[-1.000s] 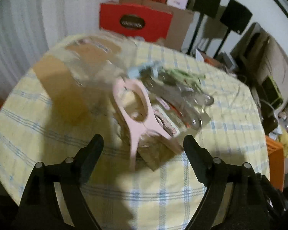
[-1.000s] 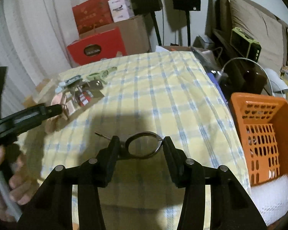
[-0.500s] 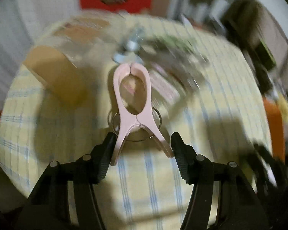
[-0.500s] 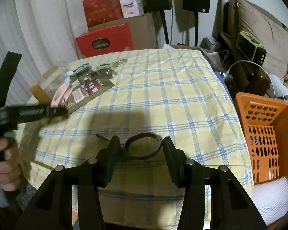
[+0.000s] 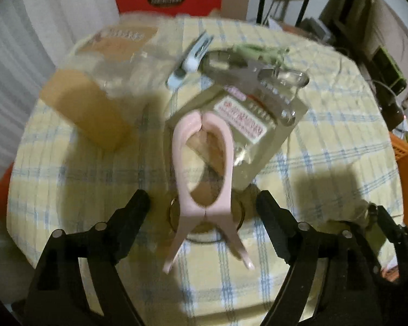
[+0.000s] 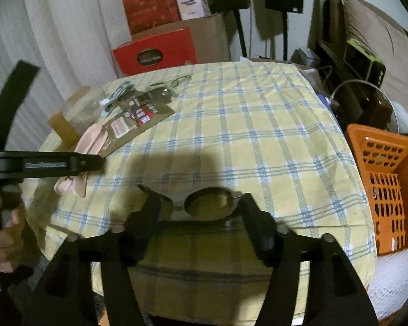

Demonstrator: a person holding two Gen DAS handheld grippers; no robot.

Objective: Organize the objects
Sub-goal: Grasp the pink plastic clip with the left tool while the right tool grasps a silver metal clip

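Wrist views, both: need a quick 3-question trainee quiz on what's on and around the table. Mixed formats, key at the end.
1. Multiple choice: what colour is the large clip lying nearest the left wrist camera? A pink, B green, C blue.
2. True or false: the orange basket stands on the tablecloth.
3. Fill in: the tablecloth is yellow, checked with ___ lines.

Key: 1 A. 2 False, it sits off to one side of the cloth and lower. 3 blue.

Checked tablecloth (image 6: 258, 135) under clips (image 5: 204, 179), glasses (image 6: 209, 203)
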